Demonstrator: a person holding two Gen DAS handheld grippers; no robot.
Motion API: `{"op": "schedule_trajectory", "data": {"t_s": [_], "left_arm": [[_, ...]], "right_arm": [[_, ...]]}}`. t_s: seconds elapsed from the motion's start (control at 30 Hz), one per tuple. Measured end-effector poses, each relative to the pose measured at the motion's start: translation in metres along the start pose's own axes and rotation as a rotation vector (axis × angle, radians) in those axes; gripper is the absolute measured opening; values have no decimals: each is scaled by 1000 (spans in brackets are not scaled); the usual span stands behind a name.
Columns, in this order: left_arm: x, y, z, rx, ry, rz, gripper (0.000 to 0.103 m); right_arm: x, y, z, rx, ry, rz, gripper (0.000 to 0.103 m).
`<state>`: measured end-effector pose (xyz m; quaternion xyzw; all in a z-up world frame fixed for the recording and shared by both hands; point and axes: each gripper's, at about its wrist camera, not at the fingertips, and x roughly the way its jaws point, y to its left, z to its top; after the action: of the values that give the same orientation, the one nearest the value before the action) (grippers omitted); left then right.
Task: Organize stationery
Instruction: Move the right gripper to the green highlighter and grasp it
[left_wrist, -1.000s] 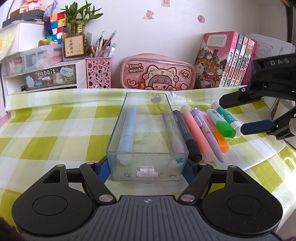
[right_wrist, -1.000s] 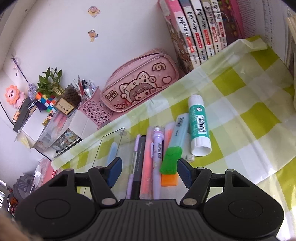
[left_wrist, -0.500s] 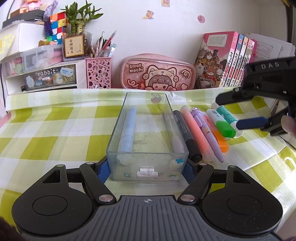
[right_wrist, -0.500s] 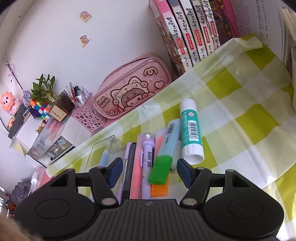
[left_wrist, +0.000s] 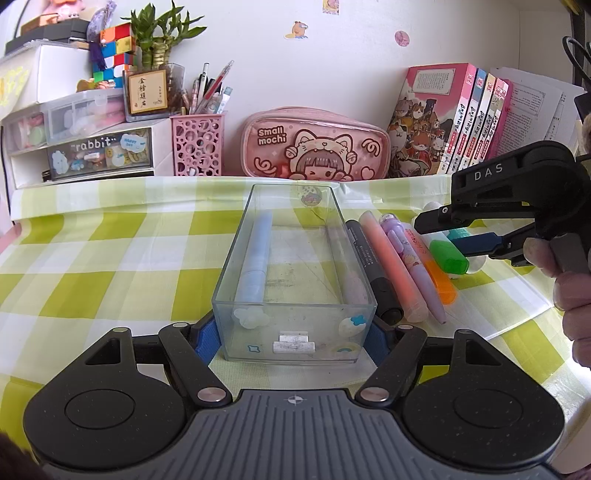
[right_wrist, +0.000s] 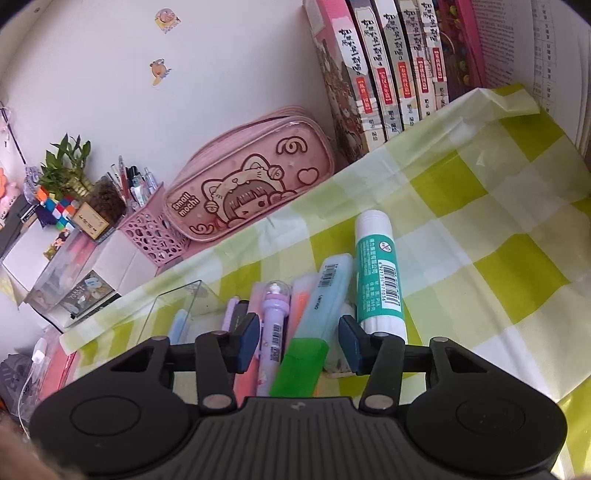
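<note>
- Stationery row (left_wrist: 402, 266) of markers, highlighters and a glue stick (right_wrist: 376, 273) lies on the checked worktop (left_wrist: 110, 258), just right of a clear box (left_wrist: 295, 280).
- Left tongs (left_wrist: 291, 343) clench the box's near end.
- Right tongs (right_wrist: 297, 341) are closing around the green-capped highlighter (right_wrist: 314, 332), pads not yet touching it.

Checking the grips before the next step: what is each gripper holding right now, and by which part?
The left gripper clamps the clear box by its near end. The right gripper is closing around the green-capped highlighter, pads not yet pressing.
</note>
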<state>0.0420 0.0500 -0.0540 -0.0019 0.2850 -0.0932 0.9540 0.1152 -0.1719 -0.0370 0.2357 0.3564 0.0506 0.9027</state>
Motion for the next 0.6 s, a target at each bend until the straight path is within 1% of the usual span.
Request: {"op": "schedule_trajectory", "data": {"t_s": [0.17,0.27,0.4,0.47,0.53,0.57,0.6], "left_arm": [[0,0,0,0,0,0,73],[0,-1,0,4,1,4,74],[1,-4,0,25,9,31,73],[1,-6,1,38,13,40,73],[1,-7,3,50,22,46,73],[0,-8,4,63,23,51,73],[0,-8,6,75,22,54,73]], "right_arm": [[2,3,-1,-43,-13,-38,33],[2,3,-3,-64,-23,-41,32],[-3,2,-6,-82,-25,-42,31],[-5,-2,-6,-81,-17,-39,27],[-9,-7,-4,-54,-1,-21,26],[-11,-9,-4,-42,3,-10,22],[-13,-11,-3,-35,6,-3,20]]}}
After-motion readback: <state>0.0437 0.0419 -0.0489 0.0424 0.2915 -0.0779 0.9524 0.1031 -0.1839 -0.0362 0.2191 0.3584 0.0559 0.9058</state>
